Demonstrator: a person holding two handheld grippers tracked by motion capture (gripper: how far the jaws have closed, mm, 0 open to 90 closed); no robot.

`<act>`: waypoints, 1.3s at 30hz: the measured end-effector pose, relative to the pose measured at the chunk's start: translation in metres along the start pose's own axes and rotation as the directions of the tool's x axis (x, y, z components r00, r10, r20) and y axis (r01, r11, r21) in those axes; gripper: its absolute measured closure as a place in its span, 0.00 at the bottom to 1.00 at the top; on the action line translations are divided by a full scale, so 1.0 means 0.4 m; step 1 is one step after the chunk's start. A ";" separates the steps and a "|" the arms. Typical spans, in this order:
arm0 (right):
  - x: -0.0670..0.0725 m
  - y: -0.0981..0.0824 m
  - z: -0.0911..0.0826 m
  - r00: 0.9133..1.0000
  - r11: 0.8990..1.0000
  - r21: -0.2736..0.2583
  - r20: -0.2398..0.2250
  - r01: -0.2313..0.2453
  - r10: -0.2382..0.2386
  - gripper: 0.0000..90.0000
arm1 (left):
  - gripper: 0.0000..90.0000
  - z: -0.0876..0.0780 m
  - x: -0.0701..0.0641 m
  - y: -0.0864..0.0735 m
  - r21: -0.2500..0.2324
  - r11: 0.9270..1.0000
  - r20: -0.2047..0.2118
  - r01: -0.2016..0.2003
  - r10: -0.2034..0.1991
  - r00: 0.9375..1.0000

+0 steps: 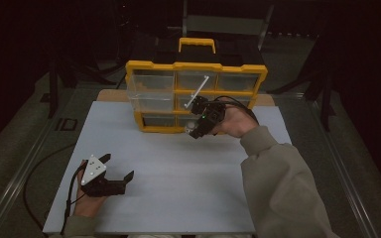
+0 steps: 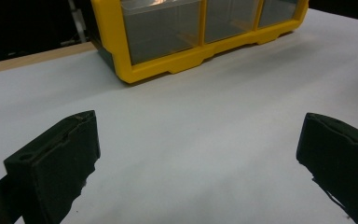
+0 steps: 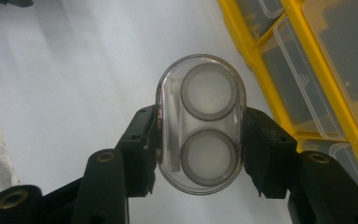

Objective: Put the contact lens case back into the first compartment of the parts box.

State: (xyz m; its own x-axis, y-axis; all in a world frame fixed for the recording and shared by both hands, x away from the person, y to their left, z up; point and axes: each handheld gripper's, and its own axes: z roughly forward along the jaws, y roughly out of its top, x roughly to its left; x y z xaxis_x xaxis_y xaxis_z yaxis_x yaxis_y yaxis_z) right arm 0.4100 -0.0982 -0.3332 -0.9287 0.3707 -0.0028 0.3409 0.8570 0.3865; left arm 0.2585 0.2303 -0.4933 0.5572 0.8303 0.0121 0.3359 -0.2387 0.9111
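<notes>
High view, right tool (image 1: 194,130) hiding clear case (image 1: 190,127)

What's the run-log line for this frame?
right claw: shut on clear capsule case | left claw: open, over white board | yellow organizer: upright

**Left open and idle, right clamped**

My left gripper (image 1: 120,168) sat low near my side, jaws spread wide with nothing between them, grey plate on top, cable trailing back past my hand. My right gripper (image 1: 194,130) was out ahead, my sleeved forearm angled in from the lower right, wrist bent left. Its jaws stood about half closed, both pads pressed on what they held.
</notes>
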 end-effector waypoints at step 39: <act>-0.017 0.026 -0.103 0.999 0.999 -0.037 0.035 0.000 0.002 0.55 | 0.00 -0.001 0.000 0.000 0.000 1.000 0.000 0.001 -0.001 1.000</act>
State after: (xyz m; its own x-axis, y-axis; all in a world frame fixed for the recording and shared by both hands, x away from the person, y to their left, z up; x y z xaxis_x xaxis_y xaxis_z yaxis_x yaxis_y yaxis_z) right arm 0.4137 -0.1066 -0.2913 -0.9225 0.3846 -0.0345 0.3357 0.8429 0.4205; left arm 0.2583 0.2306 -0.4931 0.5568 0.8306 0.0111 0.3362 -0.2376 0.9113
